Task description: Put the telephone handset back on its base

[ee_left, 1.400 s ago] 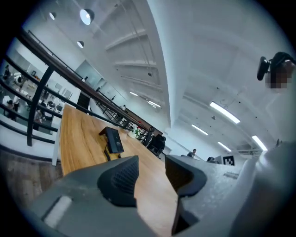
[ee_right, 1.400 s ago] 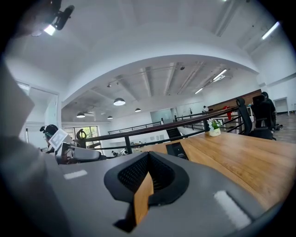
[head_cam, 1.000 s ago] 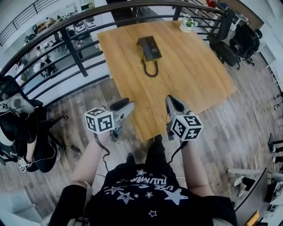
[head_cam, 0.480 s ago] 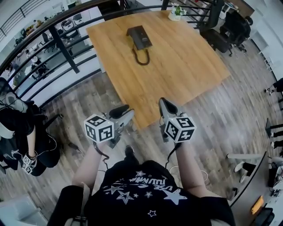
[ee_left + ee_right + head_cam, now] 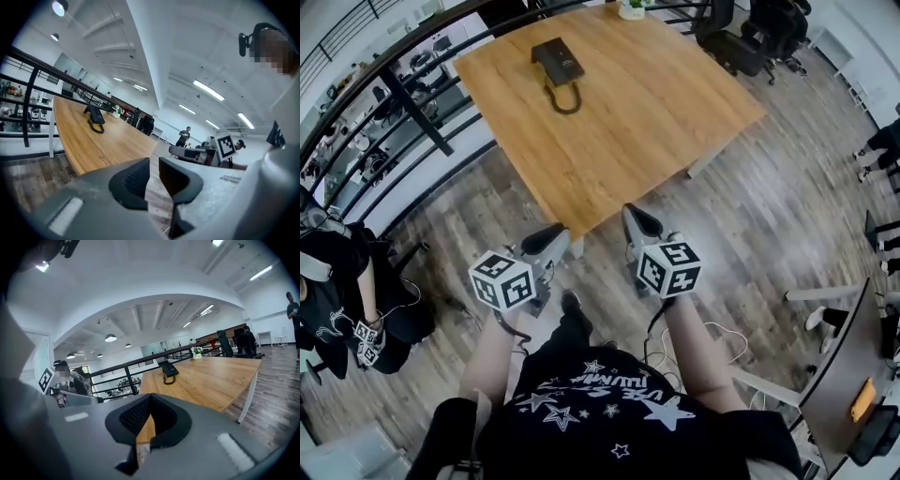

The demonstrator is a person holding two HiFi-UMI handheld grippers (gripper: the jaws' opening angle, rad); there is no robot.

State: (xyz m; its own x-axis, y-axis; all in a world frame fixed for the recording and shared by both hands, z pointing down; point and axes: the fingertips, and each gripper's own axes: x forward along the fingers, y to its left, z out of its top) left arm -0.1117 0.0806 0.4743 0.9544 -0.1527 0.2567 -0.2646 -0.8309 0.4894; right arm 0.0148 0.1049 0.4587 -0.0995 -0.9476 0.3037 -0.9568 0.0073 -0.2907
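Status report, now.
Left hand-held gripper empty, jaws just been closing, narrow gap left. Right hand-held gripper shut, empty. Telephone far across the table, untouched, detail too small. Nothing in the way.

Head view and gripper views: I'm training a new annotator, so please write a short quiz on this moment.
1. True or false: the telephone lies on the table.
2. The right gripper holds: a) handset, b) cord, c) nothing.
3. What else stands on the table?

Key: 1 true; 2 c, its jaws are shut and empty; 3 a plant at the far edge.
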